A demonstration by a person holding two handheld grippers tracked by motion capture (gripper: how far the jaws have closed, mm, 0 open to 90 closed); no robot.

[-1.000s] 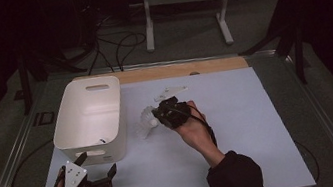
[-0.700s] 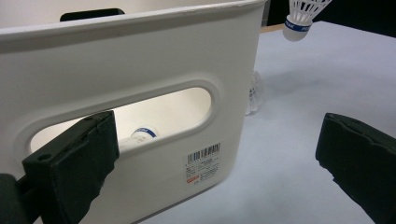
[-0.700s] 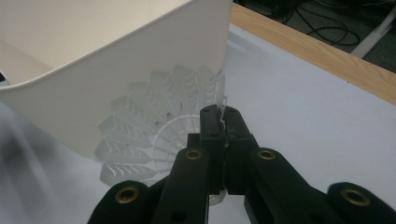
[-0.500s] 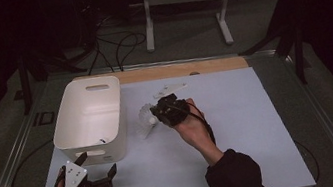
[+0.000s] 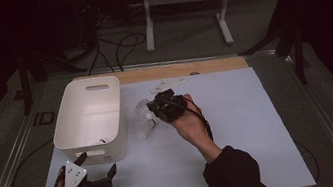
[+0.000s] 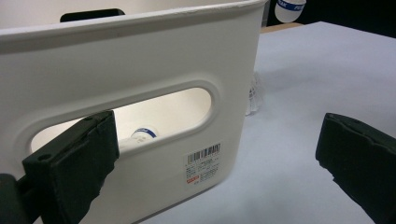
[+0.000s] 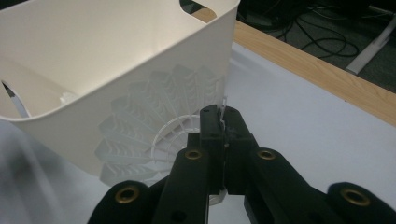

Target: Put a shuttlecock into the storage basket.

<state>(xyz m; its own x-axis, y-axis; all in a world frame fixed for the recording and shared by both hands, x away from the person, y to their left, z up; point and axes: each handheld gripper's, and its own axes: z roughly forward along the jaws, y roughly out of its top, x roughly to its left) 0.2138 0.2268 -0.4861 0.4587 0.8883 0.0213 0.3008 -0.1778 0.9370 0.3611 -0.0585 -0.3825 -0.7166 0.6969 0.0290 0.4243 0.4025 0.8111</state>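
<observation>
A white plastic shuttlecock [image 5: 144, 118] hangs just right of the white bin [image 5: 84, 89], off the table. My right gripper [image 5: 156, 111] is shut on the edge of its skirt. In the right gripper view the jaws [image 7: 219, 114] meet on the skirt's rim, and the feathered skirt [image 7: 149, 126] lies against the bin's outer wall [image 7: 116, 65]. My left gripper [image 5: 97, 163] rests at the table's near left, open and holding nothing, pointing at the bin's front wall [image 6: 140, 56]. Through the handle slot, a shuttlecock's blue-banded cork [image 6: 143, 134] shows inside the bin.
A flat white piece [image 5: 167, 84] lies near the wooden strip [image 5: 215, 64] at the table's back edge. A white object with a blue band [image 6: 289, 7] shows far off in the left gripper view. Cables and a stand's legs [image 5: 182, 15] are on the floor beyond.
My right gripper has shifted slightly up and toward the bin with the shuttlecock still in it. The left gripper has not moved.
</observation>
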